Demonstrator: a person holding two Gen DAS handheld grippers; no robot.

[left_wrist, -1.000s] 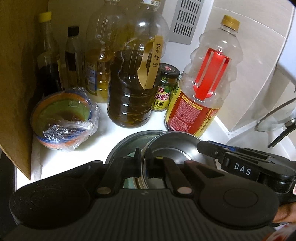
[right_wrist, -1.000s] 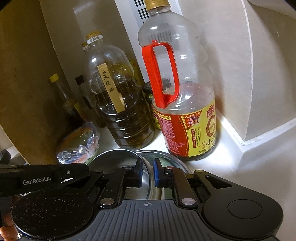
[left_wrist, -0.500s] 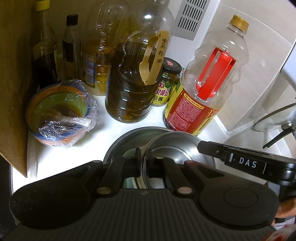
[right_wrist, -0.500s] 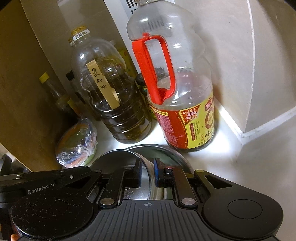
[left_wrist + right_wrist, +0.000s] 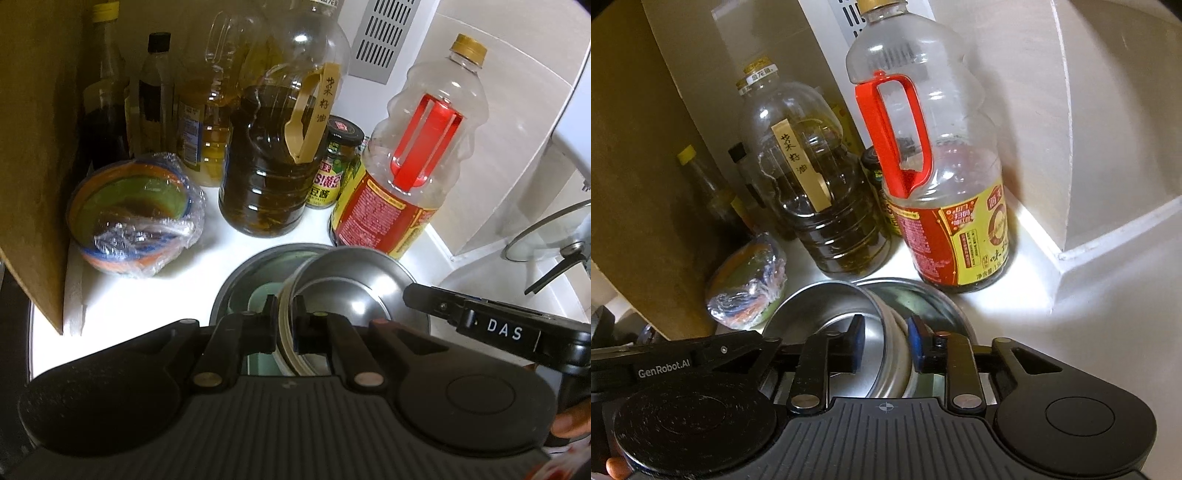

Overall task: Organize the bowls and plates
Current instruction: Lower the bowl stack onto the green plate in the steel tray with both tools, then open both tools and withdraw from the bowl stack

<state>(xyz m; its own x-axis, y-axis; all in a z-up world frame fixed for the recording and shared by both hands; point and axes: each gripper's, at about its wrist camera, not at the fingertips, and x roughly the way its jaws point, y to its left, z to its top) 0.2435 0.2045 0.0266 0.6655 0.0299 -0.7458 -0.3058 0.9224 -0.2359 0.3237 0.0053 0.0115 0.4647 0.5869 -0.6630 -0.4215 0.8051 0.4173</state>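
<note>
L gripper (image 5: 283, 325) pinches the near rim of the steel bowl (image 5: 347, 280), which sits tilted inside a wider steel basin (image 5: 243, 273) on the white counter (image 5: 147, 291). R gripper (image 5: 884, 334) has just been opening, jaws now spread w/ the bowl's rim between, pads off it. Behind: wrapped bowl (image 5: 133, 218), oil jug (image 5: 273, 155), red-handled bottle (image 5: 413, 147).

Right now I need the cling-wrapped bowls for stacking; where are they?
The plastic-wrapped bowls sit at the left of the white counter in both wrist views, against the brown panel, in front of the dark bottles and left of the big oil jug.
</note>
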